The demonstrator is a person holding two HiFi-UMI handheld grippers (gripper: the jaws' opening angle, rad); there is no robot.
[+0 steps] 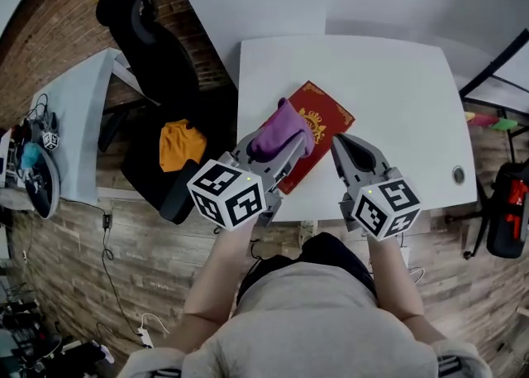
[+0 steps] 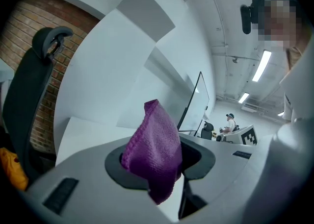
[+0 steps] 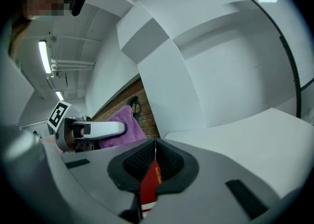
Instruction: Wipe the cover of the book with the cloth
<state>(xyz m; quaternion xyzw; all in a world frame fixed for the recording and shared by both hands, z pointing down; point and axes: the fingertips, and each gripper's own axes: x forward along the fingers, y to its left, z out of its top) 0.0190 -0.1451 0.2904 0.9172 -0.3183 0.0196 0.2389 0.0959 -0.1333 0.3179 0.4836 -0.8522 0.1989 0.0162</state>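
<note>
The left gripper point(image 1: 281, 150), jaws clamped on a purple cloth point(image 1: 283, 130), holds it over the red book point(image 1: 324, 116) just ahead on the white table point(image 1: 397, 87). The right gripper point(image 1: 343, 146) pinches the book's near edge. Wiping looks barely begun.

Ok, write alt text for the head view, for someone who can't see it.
Seen from above, the left gripper holds a purple cloth over a red book on a white table, while the right gripper clamps the book's near edge. A black office chair stands at left.
</note>
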